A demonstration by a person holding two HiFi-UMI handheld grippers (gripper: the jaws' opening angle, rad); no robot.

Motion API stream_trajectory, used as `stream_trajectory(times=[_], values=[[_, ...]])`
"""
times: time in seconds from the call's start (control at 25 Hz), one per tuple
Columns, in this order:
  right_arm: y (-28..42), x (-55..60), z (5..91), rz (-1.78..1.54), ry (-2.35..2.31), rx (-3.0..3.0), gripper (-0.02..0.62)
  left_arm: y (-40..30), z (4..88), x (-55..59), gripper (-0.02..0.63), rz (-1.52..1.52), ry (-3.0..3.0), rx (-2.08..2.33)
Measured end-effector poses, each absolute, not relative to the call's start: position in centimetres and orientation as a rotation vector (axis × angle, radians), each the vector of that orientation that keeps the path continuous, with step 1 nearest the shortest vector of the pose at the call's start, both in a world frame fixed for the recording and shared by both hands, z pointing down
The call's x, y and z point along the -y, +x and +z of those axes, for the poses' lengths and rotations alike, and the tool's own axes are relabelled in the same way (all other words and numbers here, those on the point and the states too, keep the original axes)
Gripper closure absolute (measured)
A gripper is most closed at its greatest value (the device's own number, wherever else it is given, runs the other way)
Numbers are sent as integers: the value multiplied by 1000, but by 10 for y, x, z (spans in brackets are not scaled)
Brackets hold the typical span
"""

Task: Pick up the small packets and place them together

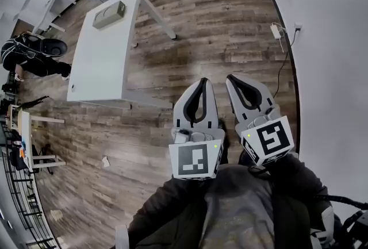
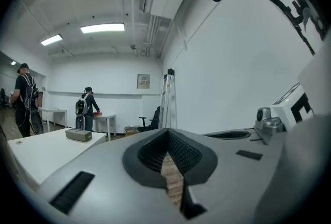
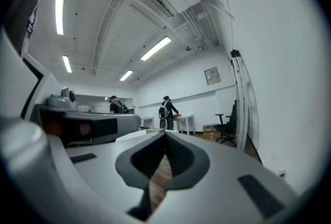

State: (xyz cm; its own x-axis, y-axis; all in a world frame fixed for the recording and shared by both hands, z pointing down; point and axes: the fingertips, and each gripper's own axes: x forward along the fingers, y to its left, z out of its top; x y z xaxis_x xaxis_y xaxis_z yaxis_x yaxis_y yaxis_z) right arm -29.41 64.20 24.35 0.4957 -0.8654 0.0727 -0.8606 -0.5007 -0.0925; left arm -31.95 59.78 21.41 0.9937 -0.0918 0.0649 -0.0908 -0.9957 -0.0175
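You are holding both grippers close to your body, side by side and level. The grey left gripper [image 1: 202, 82] is keeping its jaws pressed together with nothing between them, and the grey right gripper [image 1: 233, 78] is doing the same. No small packets can be made out. An olive-grey oblong box [image 1: 109, 15] is lying at the far end of the white rectangular table [image 1: 103, 64], well apart from both grippers. A stretch of brown wooden plank floor [image 1: 218, 29] is lying between you and that table. A person in dark clothes [image 1: 34, 55] is standing beyond the table's left side. A white plug with its cable [image 1: 277, 31] is hanging on the wall to your right.
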Motion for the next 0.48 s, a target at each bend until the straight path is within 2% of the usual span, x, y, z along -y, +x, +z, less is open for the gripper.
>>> stream_trajectory(times=[0.48], values=[[-232, -525, 238, -140, -2667, -1599, 590, -251, 219, -483, 603, -69, -3146, -103]])
